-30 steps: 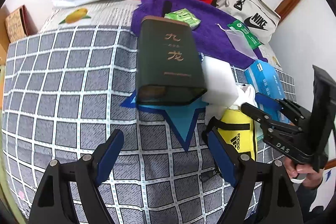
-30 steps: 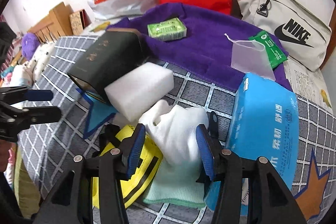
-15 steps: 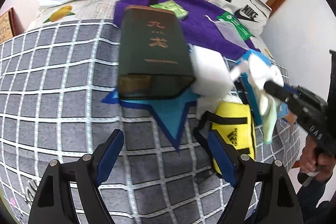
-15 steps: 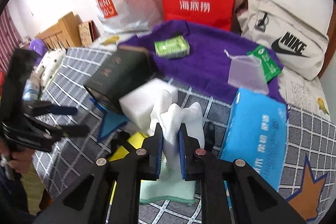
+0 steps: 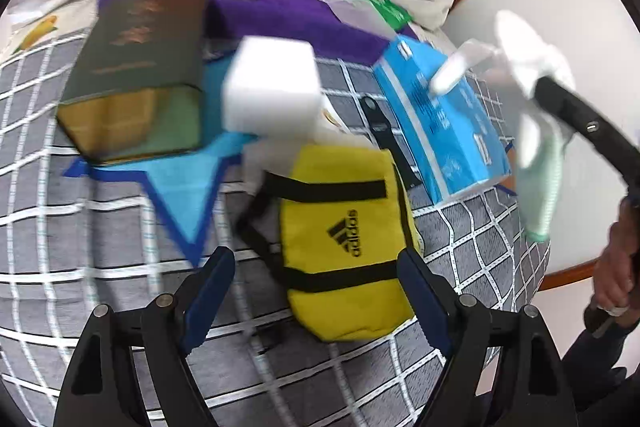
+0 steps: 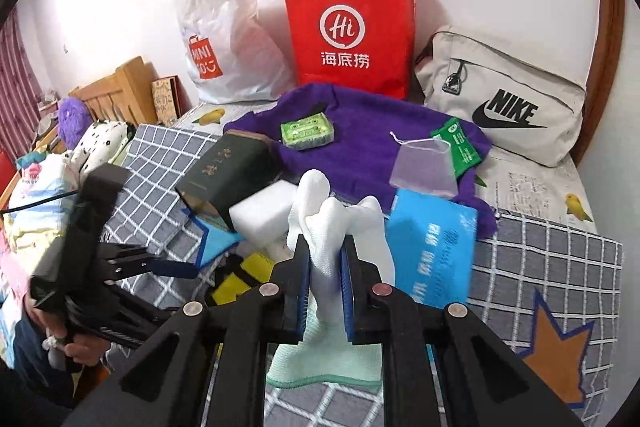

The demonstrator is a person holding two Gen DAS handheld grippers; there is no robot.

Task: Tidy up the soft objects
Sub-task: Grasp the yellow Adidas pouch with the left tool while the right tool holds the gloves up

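Note:
My right gripper is shut on a white glove with a pale green cuff and holds it up off the checked bedspread. In the left wrist view the glove hangs at the far right from that gripper's black finger. My left gripper stands open just above a yellow Adidas pouch, with its blue pads on either side of the pouch's near end and nothing gripped. A white foam block leans against a dark green box. A blue tissue pack lies to the right of the pouch.
A purple towel at the back carries a green packet, a mesh pouch and a green sachet. Behind stand a red paper bag, a Miniso bag and a Nike bag. Plush toys lie left.
My right gripper closed on the white glove and lifted it off the pile. My left gripper shifted right and lower, from before the green box to over the yellow pouch.

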